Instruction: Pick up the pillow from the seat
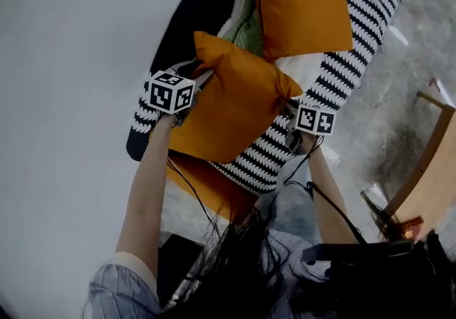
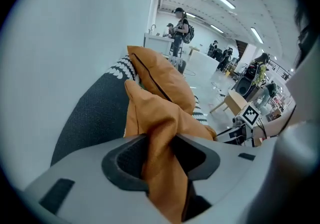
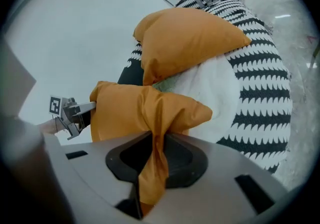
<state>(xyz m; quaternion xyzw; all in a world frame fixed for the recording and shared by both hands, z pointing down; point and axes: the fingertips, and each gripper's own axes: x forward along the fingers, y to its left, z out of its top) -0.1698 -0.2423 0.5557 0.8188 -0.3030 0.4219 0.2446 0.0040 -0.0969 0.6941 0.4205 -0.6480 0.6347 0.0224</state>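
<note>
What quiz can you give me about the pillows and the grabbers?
1. True or false: the left gripper and the right gripper both pinch the same orange pillow.
2. The seat is covered in: A) black-and-white stripes, B) red dots, C) plain blue.
3. How many orange pillows show in the right gripper view?
Key: 1 true. 2 A. 3 two: the pinched one and a second pillow behind it.
</note>
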